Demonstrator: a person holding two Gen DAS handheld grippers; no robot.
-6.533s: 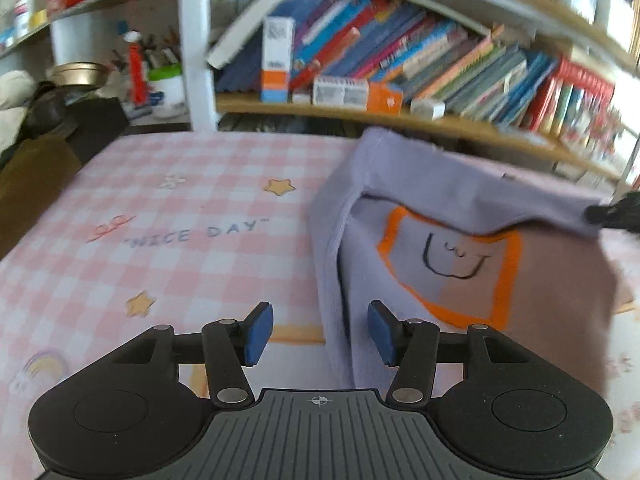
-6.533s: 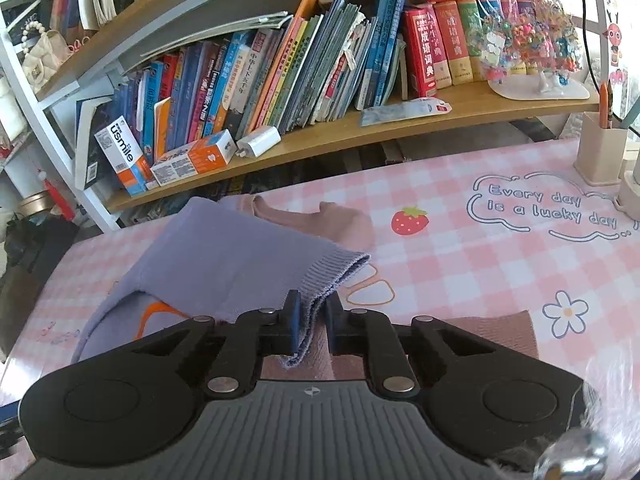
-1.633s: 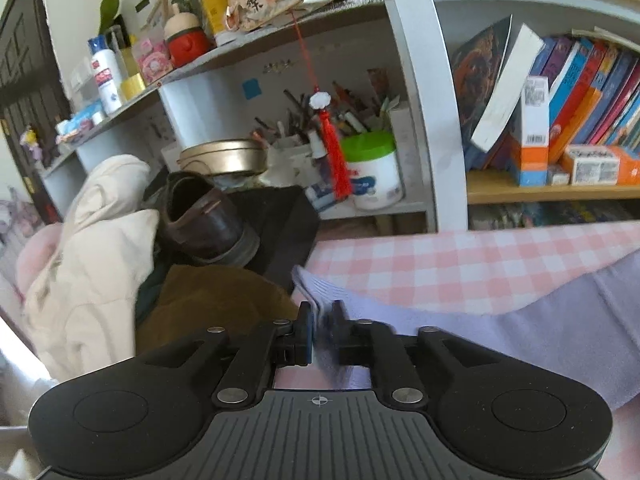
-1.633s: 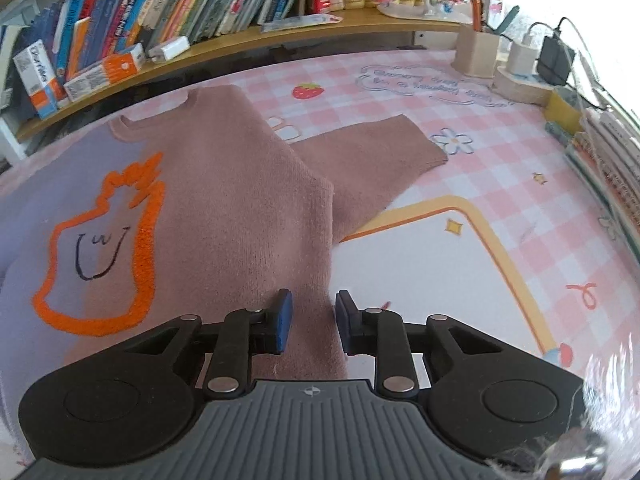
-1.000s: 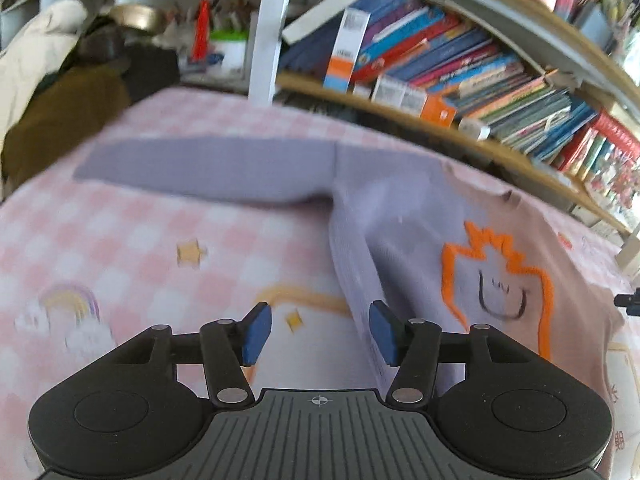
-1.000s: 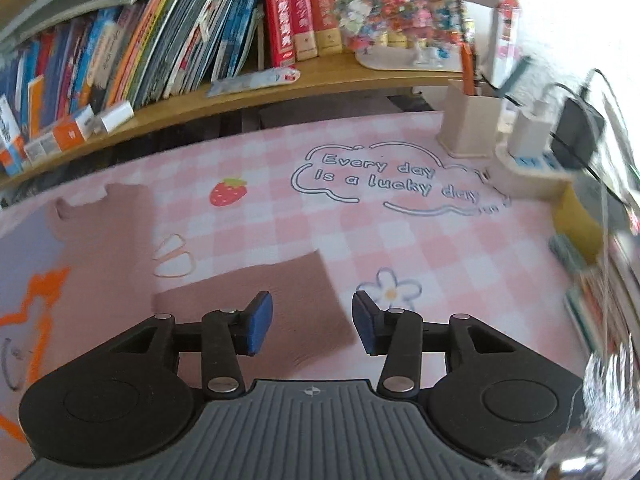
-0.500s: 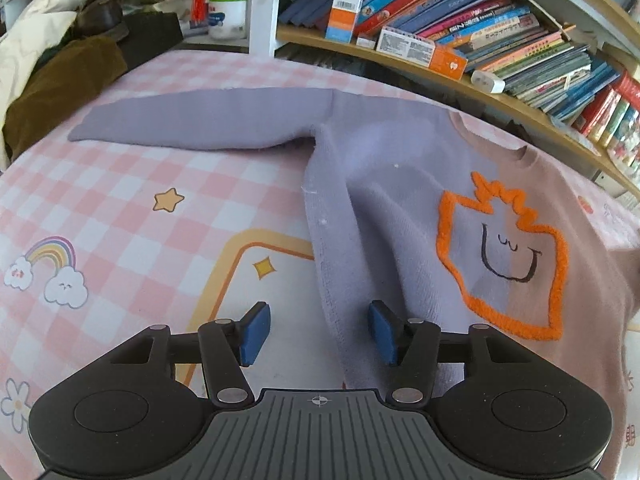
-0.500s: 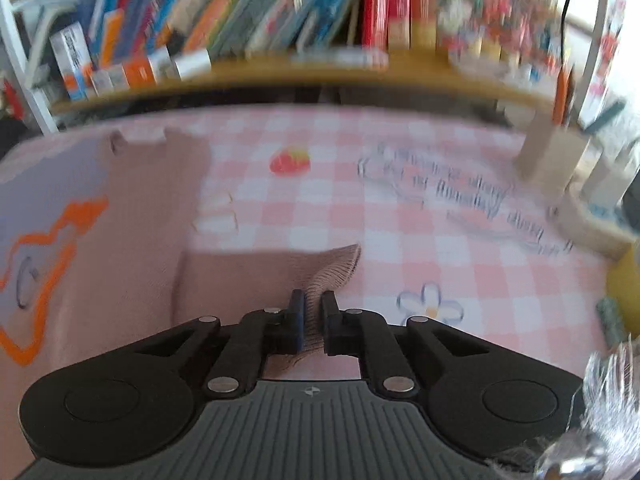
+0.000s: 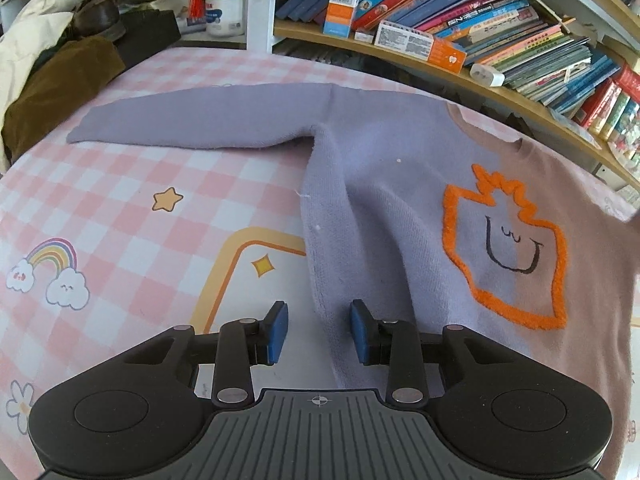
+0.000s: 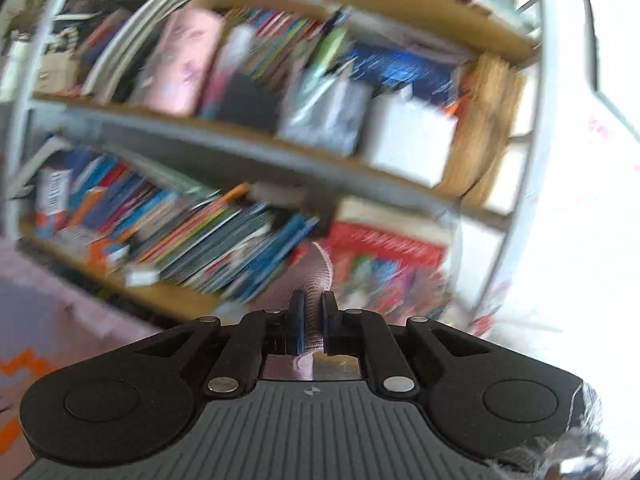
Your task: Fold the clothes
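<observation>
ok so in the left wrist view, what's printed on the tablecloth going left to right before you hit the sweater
white flower → rainbow with clouds → yellow star → yellow sparkle → lilac side of the sweater

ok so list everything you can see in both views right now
sweater: one, lilac and dusty pink with an orange outline, flat on the mat
lilac sleeve: one, spread out to the side
pink cuff: one, lifted, clamped between jaws
mat: one, pink check with star and rainbow prints
books: many, mixed colours, on shelves behind
white tub: one, green lid, back shelf
clothes pile: cream and brown, far edge
left gripper: open, over the sweater's side edge
right gripper: shut on the cuff
</observation>
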